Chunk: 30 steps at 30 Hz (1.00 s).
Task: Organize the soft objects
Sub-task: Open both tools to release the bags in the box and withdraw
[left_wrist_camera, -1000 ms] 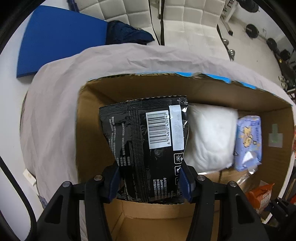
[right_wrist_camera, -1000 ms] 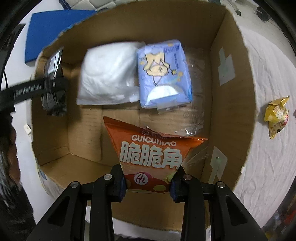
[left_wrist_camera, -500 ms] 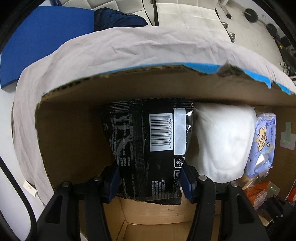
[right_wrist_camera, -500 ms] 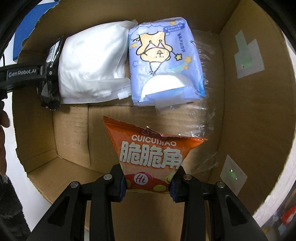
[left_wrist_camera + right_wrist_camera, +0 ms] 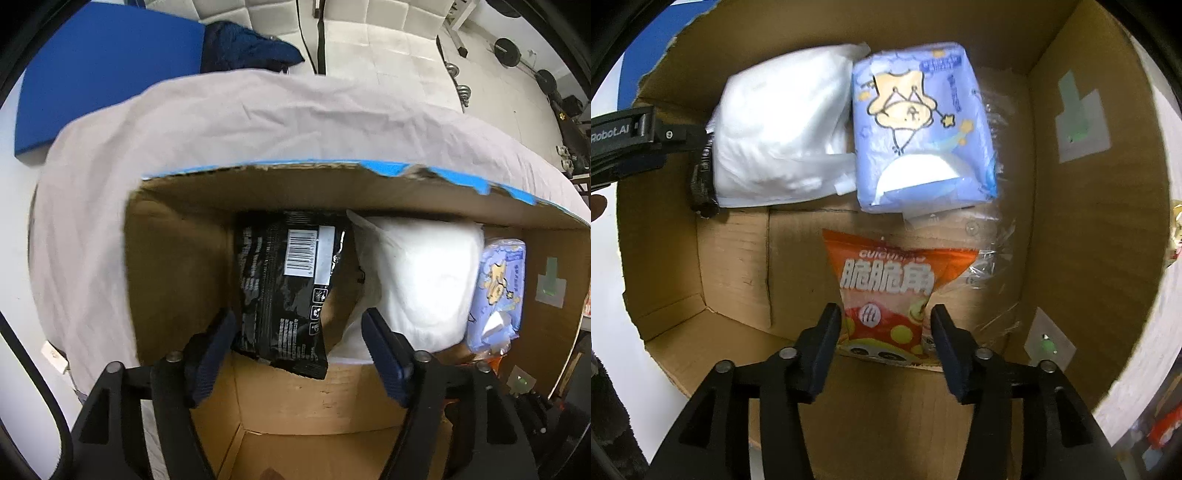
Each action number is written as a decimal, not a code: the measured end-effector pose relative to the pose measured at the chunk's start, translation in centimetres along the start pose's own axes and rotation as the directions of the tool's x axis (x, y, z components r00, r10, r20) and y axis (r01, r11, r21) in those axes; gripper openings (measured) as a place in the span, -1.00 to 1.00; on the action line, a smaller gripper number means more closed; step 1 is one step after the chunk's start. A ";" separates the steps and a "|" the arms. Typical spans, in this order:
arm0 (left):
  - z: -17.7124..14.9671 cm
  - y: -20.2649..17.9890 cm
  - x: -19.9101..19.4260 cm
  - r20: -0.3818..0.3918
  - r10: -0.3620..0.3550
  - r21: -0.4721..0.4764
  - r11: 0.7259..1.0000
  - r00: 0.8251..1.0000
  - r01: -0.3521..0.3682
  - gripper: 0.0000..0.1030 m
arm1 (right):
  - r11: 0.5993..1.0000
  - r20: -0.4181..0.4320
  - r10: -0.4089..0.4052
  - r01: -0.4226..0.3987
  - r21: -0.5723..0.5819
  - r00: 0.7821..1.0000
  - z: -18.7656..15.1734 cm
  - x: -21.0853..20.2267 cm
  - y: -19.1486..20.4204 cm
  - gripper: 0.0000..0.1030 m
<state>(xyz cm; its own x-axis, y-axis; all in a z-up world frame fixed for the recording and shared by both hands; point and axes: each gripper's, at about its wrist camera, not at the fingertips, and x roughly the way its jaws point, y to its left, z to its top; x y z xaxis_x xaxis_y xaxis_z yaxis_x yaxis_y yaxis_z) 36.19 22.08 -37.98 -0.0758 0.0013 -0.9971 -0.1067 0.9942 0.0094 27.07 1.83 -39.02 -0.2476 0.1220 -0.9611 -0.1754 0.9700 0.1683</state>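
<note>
A cardboard box holds several soft packs. My left gripper is open inside the box; the black snack bag lies loose between its fingers, against the box's left wall. A white soft pack and a blue tissue pack lie beside it. My right gripper is open; the orange snack bag rests on the box floor between its fingers. In the right wrist view the black bag shows edge-on beside the left gripper's arm.
The box stands on a table under a grey cloth. A blue mat and a dark garment lie beyond it. Clear plastic film lies on the box floor. A yellow wrapper lies outside the box at right.
Both grippers have opened and let go of their bags. The black bag has dropped against the left wall; the orange bag has settled on the box floor. Both grippers have drawn back slightly.
</note>
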 end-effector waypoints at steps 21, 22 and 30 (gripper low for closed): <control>-12.7 -1.9 -9.7 0.298 -0.025 -0.019 0.999 0.954 0.032 0.94 | 0.999 0.207 -0.041 0.046 -0.021 0.978 -5.7 -9.8 -0.4 0.29; -13.3 -2.2 -9.8 0.310 -0.017 -0.018 1.000 0.951 0.023 0.96 | 0.999 0.219 -0.043 0.048 -0.021 0.975 -6.1 -10.1 -0.5 0.38; -16.8 -2.7 -11.7 0.386 -0.018 -0.026 0.999 0.922 0.030 0.96 | 0.996 0.306 -0.075 0.084 -0.018 0.949 -9.2 -12.6 -0.5 0.56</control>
<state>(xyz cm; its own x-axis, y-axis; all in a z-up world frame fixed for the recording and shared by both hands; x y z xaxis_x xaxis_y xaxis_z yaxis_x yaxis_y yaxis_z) 20.76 17.62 -25.04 0.3149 0.0246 -0.9488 -0.1348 0.9907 -0.0190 21.48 -2.14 -25.02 0.0699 0.1073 -0.9918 -0.2123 0.9730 0.0903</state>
